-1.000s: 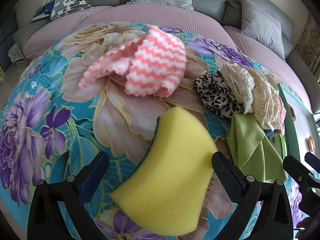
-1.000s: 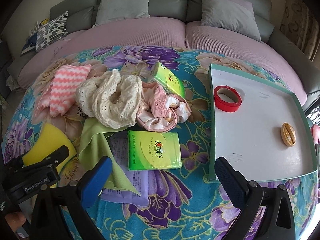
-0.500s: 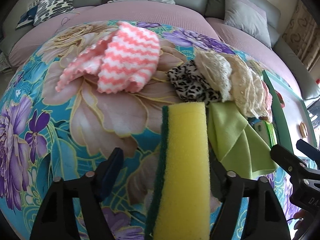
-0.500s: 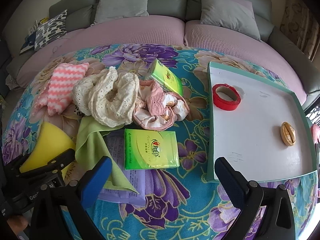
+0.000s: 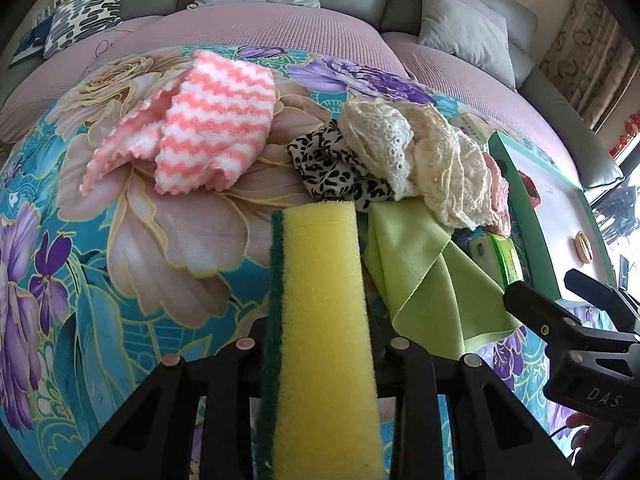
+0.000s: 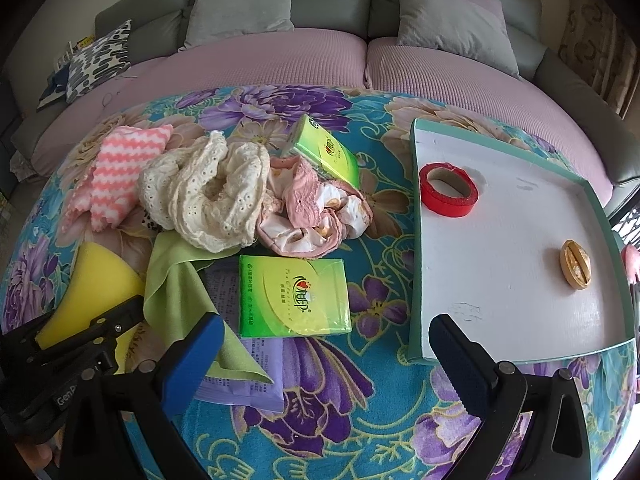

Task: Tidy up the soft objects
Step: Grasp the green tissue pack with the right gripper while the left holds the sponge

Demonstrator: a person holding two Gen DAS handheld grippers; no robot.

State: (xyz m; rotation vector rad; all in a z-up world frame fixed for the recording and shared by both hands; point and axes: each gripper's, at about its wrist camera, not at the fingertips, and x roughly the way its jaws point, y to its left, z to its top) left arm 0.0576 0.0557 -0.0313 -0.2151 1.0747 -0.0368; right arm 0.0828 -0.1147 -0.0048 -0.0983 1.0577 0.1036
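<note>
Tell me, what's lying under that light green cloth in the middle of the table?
The green cloth drapes over one corner of a purple packet printed with small text. The packet's near end sticks out. What else lies beneath the cloth's folds cannot be seen.

Left gripper [image 5: 320, 344] jaws have just been closing, now clamped on the sponge [image 5: 320, 320]. A second ago the sponge lay flat and wide between open jaws; now it stands on edge, narrow yellow face up, green scrub layer on its left side, squeezed between the pads. Left-wrist view shifted a little across the floral cloth [image 5: 120, 240].
</note>
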